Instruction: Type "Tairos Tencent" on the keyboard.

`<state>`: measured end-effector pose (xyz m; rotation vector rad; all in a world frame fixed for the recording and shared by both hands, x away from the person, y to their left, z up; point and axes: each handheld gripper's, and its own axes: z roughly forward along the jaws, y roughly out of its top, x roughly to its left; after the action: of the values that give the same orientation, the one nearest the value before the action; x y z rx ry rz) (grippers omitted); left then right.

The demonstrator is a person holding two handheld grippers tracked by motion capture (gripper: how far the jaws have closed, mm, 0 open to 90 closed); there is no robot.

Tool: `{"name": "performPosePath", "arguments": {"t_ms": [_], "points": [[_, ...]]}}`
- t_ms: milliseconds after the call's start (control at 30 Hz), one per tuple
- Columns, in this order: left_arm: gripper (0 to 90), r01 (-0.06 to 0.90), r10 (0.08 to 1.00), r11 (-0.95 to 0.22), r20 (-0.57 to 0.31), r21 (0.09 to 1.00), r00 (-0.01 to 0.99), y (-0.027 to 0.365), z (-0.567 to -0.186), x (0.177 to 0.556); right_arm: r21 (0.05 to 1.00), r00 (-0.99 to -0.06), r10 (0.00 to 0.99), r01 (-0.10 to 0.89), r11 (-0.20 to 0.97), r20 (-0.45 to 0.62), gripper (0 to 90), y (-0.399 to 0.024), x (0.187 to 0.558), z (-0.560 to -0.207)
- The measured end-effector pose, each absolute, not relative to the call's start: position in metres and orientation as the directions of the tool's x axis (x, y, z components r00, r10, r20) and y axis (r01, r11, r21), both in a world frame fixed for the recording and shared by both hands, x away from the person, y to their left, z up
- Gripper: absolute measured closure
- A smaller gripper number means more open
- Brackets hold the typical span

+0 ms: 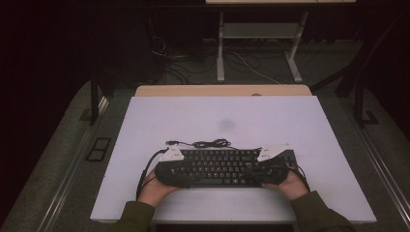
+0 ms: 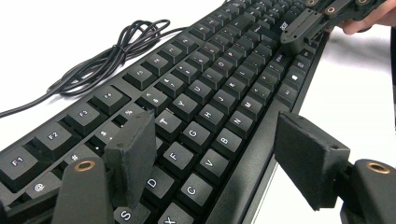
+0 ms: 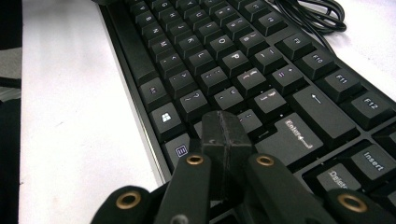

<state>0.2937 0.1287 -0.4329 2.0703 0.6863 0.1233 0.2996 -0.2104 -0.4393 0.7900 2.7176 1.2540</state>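
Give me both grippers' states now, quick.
Left gripper: open, jaws apart over the keyboard, holding nothing.
Right gripper: shut, pads together above the keys, holding nothing.
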Motion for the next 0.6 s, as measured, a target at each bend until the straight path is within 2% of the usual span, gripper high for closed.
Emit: {"name": "performPosePath", "arguments": {"t_ms": [600], "points": [[30.6, 0.420, 0.530, -0.409, -0.164, 0.810, 0.832, 0.1249, -0.4321, 0.2995, 0.721, -0.868, 0.467, 0.432, 0.542, 0.168, 89.3, -0.2102, 0.2994, -0.4394]]}}
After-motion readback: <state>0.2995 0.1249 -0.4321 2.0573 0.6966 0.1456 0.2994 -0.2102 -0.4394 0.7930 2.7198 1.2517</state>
